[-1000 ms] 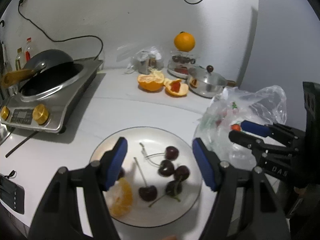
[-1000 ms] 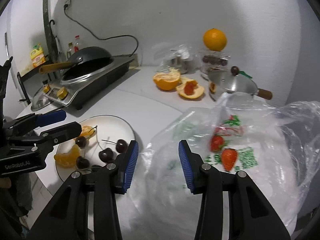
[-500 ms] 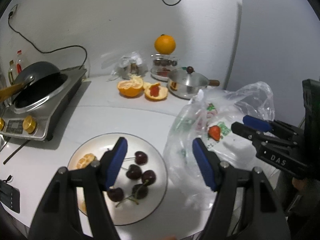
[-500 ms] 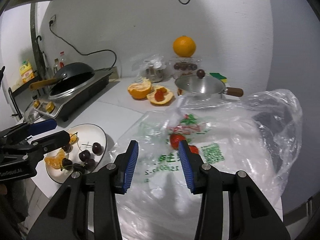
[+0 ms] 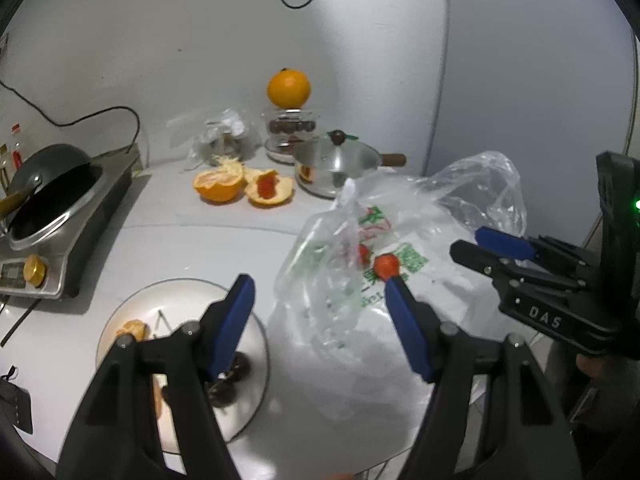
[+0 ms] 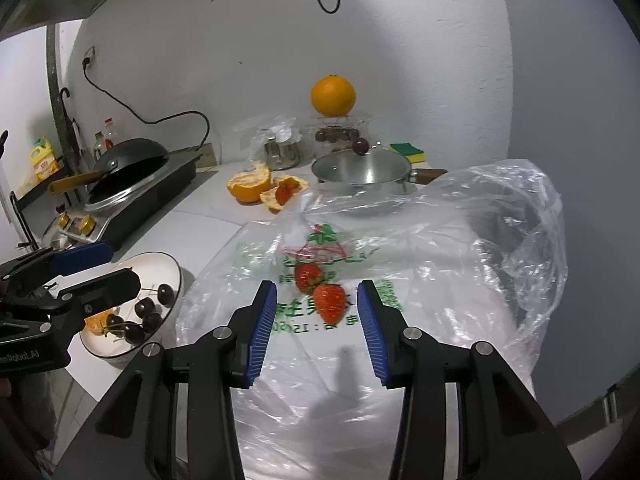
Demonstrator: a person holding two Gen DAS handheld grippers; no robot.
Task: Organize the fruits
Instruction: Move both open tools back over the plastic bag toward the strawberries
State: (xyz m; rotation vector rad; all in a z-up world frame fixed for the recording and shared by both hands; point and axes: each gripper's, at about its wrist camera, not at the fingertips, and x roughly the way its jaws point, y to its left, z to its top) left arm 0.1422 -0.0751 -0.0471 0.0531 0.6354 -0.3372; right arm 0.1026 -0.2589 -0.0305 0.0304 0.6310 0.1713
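A clear plastic bag [image 6: 440,248] lies on the white counter with two strawberries [image 6: 329,302] inside; it also shows in the left wrist view [image 5: 384,248]. A white plate [image 6: 176,276] at the left holds several dark cherries [image 6: 154,306] and orange segments [image 5: 134,330]. My right gripper [image 6: 317,316] is open and empty, just above the bag with the strawberries between its fingers' line of sight. My left gripper [image 5: 320,312] is open and empty, between the plate [image 5: 260,344] and the bag. The right gripper shows at the right of the left wrist view [image 5: 492,244].
An induction cooker with a black wok [image 6: 128,164] stands at the back left. A cut orange [image 6: 249,182] and peel, a lidded steel pot [image 6: 362,168], jars and a whole orange [image 6: 333,95] stand at the back by the wall.
Both grippers have swung right, from the plate towards the bag. The right gripper has come closer to the strawberries. Both stay open.
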